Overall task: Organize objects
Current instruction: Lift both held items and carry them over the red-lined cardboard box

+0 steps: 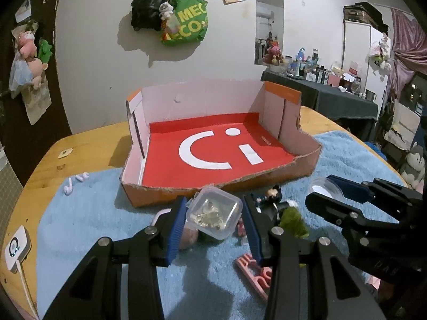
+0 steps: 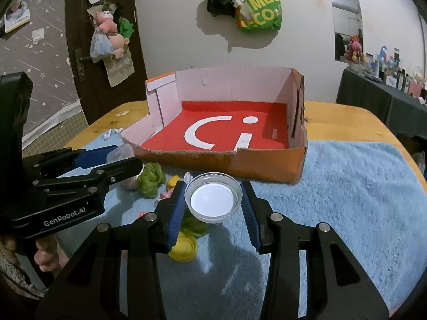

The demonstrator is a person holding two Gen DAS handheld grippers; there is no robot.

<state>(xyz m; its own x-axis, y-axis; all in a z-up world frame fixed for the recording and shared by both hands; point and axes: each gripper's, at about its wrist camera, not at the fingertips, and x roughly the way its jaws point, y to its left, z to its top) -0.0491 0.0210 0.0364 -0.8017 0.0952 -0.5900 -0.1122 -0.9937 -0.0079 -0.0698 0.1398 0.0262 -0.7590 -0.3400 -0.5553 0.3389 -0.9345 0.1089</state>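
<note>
Left wrist view: left gripper (image 1: pixel 213 213) partly closed, blue pads clamped on small clear plastic box (image 1: pixel 213 213) with metallic bits inside, held up off blue towel (image 1: pixel 106 194), just in front of torn front edge of cardboard tray (image 1: pixel 267 112). Tray has red floor, white "Ci" logo, nothing in it. Under the gripper: pink clip (image 1: pixel 253 272), green fuzzy toy (image 1: pixel 293 220), small dark figurine (image 1: pixel 272 194). Earbuds (image 1: pixel 72 185) lie on the towel at left.

Right wrist view: right gripper (image 2: pixel 213 204) narrowly open, pads pressed on round clear lid (image 2: pixel 213 200) with white centre, lifted above the towel, near the tray's front wall. Yellow toy (image 2: pixel 184 248) below it, green toy to the left. Wooden table (image 2: pixel 347 122) under everything.
</note>
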